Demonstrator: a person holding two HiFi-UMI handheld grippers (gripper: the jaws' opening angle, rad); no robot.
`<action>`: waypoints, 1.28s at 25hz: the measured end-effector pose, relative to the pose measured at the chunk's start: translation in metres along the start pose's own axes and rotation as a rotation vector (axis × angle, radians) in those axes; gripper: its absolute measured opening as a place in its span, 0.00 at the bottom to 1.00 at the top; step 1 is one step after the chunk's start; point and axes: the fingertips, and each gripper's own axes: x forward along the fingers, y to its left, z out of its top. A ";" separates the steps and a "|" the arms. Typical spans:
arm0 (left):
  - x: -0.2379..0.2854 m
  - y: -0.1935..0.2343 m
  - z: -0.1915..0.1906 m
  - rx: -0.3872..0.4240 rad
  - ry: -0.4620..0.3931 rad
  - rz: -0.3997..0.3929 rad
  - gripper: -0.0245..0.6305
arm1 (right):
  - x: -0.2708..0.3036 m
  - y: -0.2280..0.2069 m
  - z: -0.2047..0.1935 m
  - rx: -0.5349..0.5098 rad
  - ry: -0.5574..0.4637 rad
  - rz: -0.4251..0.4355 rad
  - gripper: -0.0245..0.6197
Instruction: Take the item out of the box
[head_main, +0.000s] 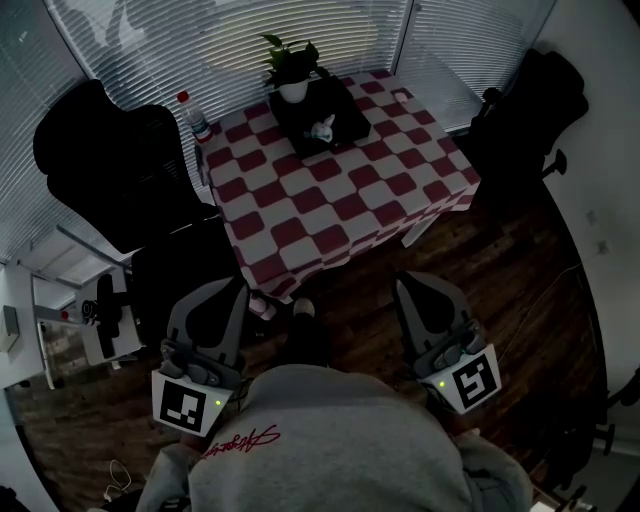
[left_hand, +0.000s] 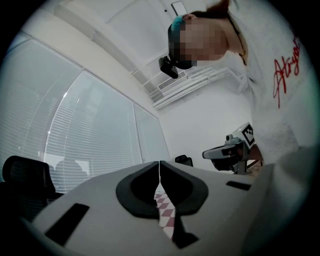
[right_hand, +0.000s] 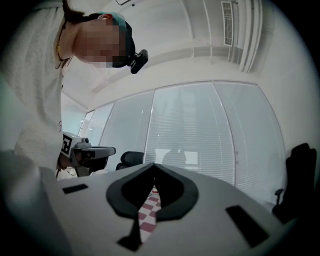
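A person stands short of the checked worktop (head_main: 370, 190), the left tongs (head_main: 222, 300) and right tongs (head_main: 420, 300) both pressed shut and empty. The small pale item (head_main: 322, 128) sits at the middle of the black box (head_main: 352, 120) beside a potted plant (head_main: 292, 65), well apart from the 2 tongs.

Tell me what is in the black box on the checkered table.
A small pale figure lies in the black box; a potted plant stands at its far edge. Anything beneath them is covered.
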 end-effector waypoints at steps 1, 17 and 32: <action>0.004 0.002 -0.001 -0.003 -0.004 -0.003 0.07 | 0.003 -0.003 -0.001 -0.001 0.000 -0.003 0.05; 0.072 0.037 -0.024 -0.003 -0.014 -0.059 0.07 | 0.042 -0.060 -0.017 -0.010 0.021 -0.064 0.05; 0.125 0.097 -0.044 -0.004 -0.016 -0.078 0.07 | 0.113 -0.099 -0.022 -0.020 0.015 -0.069 0.05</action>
